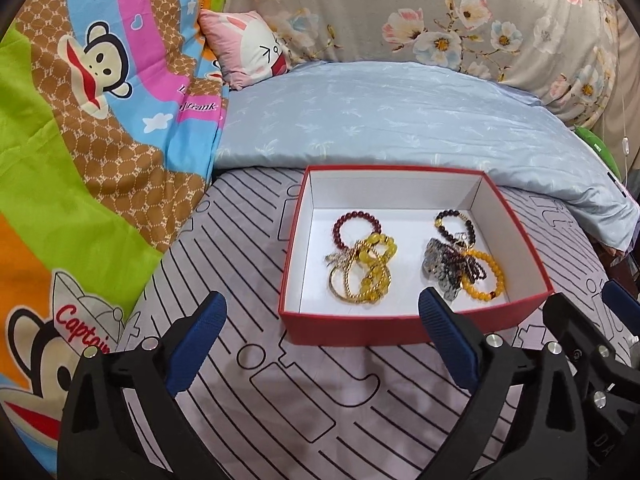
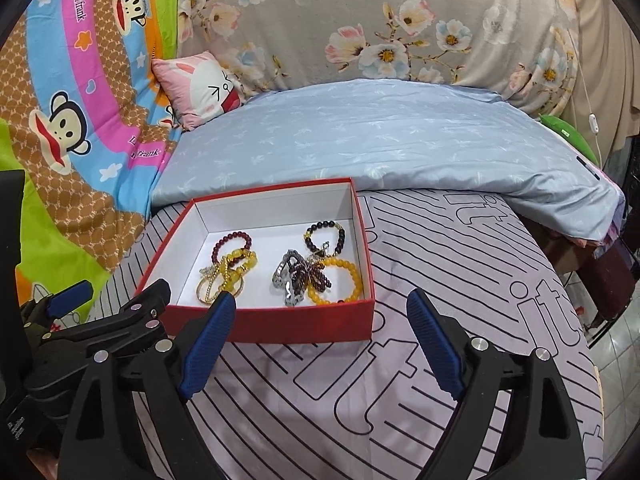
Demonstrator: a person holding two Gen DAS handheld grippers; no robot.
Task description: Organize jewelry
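A red box (image 1: 360, 330) with a white inside sits on the striped bedsheet; it also shows in the right wrist view (image 2: 280, 322). Inside lie two heaps of jewelry. The left heap (image 1: 362, 262) (image 2: 228, 268) has a dark red bead bracelet, yellow beads and gold chains. The right heap (image 1: 460, 256) (image 2: 320, 268) has a dark bead bracelet, an orange bead bracelet and a silver piece. My left gripper (image 1: 322, 300) is open and empty just before the box's near wall. My right gripper (image 2: 320, 300) is open and empty at the box's near right corner.
A folded light blue quilt (image 1: 400, 120) lies behind the box. A cartoon monkey blanket (image 1: 80, 140) rises on the left, with a small pink pillow (image 1: 248, 48) and floral bedding (image 1: 440, 8) at the back. The bed's edge falls away on the right (image 2: 592, 340).
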